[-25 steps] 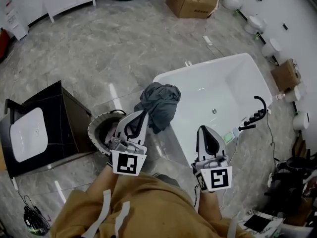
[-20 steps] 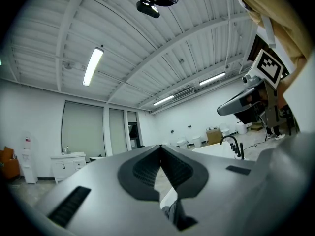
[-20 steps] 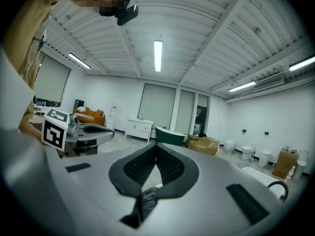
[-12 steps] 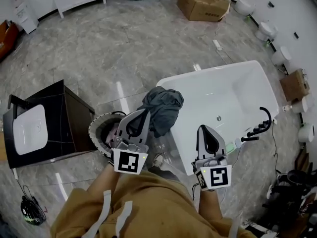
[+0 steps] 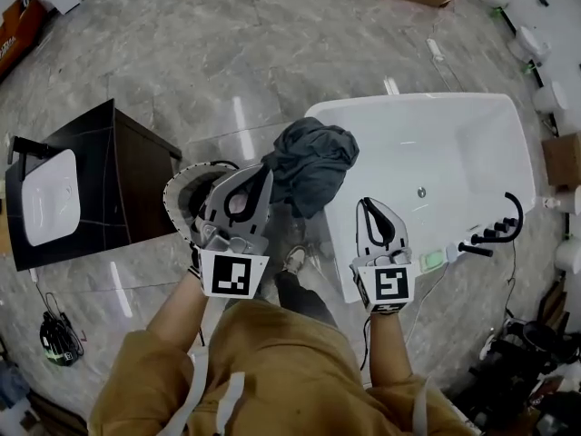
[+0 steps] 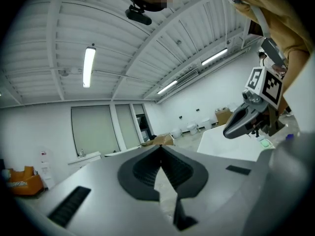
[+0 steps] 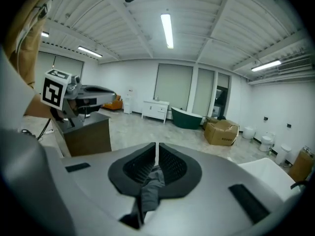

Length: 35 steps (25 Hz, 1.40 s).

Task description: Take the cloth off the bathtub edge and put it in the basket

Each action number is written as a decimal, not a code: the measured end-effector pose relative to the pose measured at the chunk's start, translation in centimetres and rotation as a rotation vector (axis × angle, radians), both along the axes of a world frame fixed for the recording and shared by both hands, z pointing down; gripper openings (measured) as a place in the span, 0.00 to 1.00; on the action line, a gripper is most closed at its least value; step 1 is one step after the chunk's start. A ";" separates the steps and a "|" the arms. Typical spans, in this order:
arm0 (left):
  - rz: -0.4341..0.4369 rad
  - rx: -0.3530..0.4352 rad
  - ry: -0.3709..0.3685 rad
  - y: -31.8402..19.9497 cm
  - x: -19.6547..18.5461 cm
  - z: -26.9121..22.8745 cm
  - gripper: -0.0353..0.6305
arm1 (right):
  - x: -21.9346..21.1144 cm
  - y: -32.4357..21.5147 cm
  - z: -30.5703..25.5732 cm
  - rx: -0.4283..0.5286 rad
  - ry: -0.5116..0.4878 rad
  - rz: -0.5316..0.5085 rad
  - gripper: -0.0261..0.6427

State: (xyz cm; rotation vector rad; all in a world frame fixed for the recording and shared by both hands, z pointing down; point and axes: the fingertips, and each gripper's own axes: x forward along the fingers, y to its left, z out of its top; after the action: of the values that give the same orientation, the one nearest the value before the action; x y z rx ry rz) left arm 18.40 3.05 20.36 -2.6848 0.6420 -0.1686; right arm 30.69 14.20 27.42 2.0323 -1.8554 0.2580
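Head view, looking steeply down: a white freestanding bathtub [image 5: 454, 153] fills the right of the scene. A dark grey cloth [image 5: 313, 163] lies bunched over the tub's left end and has not yet been taken off. The round basket [image 5: 172, 198] sits on the floor just left of the cloth.

You are at the reaching step. Your left gripper [image 5: 263, 173] hovers over the basket's right side, its tip just beside the cloth. Its own view shows the jaws pressed together, with only floor in the slot. Your right gripper [image 5: 367, 203] points toward the tub's near rim, a little apart from the cloth, jaws also pressed together. Grey fabric shows in the slot beneath them. I judge that to be the cloth seen through the gap, not a grip.

Next, one gripper likely needs to spread its jaws, pinch a thick fold, lift it, and carry it the short way left. The left gripper covers part of the basket mouth and may need to clear.

A black vanity cabinet [image 5: 127, 180] stands close on the basket's far side. A black tap [image 5: 504, 225] stands at the tub's right end, well apart. Your shoe [image 5: 292, 260] is on the floor under the cloth.
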 end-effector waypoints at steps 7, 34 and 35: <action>0.001 -0.024 -0.016 -0.9 0.9 3.8 0.06 | 1.2 -3.1 9.1 -0.151 -0.020 -0.028 0.13; 0.009 -0.127 -0.044 -3.1 4.7 21.6 0.06 | 6.5 -7.7 34.8 -0.409 -0.096 0.076 0.38; 0.008 -0.128 -0.044 -3.2 4.8 21.9 0.06 | 6.5 -7.9 35.3 -0.419 -0.099 0.074 0.40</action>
State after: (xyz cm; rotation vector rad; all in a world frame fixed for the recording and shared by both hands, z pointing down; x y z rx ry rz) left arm 23.19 -0.11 42.27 -2.7974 0.6260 -0.2750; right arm 37.19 6.29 62.76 1.8230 -1.6141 0.7147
